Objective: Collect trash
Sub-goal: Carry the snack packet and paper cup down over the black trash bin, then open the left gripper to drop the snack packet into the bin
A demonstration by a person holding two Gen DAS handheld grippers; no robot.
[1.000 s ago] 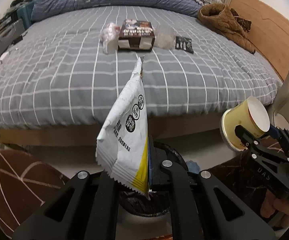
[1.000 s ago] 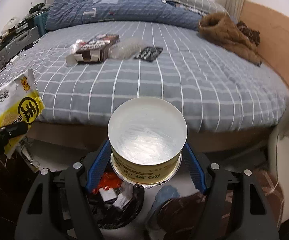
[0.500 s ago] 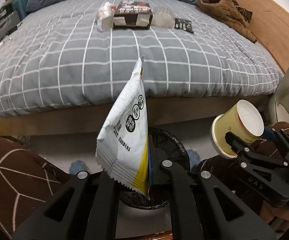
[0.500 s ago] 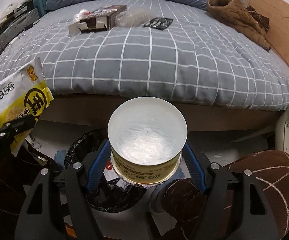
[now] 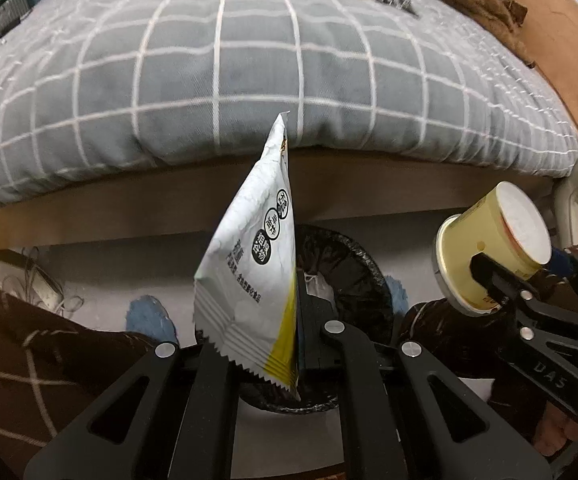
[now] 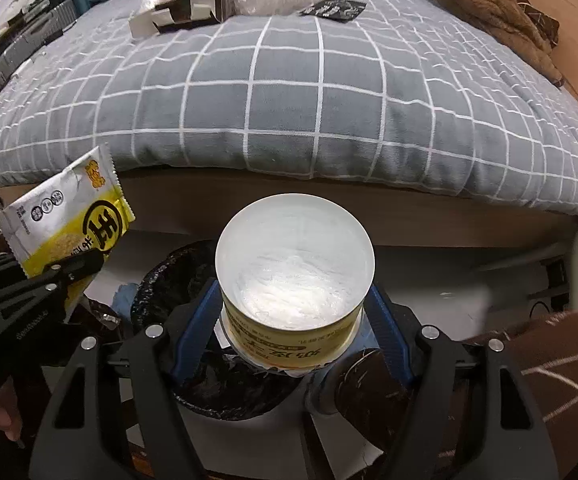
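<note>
I am holding 2 pieces of trash above the black-lined bin (image 6: 193, 280) on the floor beside the bed (image 6: 289, 100).

1. Cup (image 6: 295, 276): I am carrying it in the right claw (image 6: 293, 320), whose pads are clamping its side wall near the wide rim, with the base pointing forward. I am judging it light and thin-walled, easily crushed, so I am keeping the squeeze on the stiffer rim band.
2. Snack packet (image 5: 253, 280): the left claw (image 5: 295, 332) is fully together on the packet's lower edge. I am judging it nearly weightless, limp and slick, so the sealed seam is the best hold.

View differences: the right wrist view is showing the packet's yellow printed face (image 6: 69, 224), the cup's pale base, and the box (image 6: 197, 4) and wrappers left on the bed. The left wrist view is showing the packet's white back, the cup's side (image 5: 489, 256) and the bin directly under the packet.
</note>
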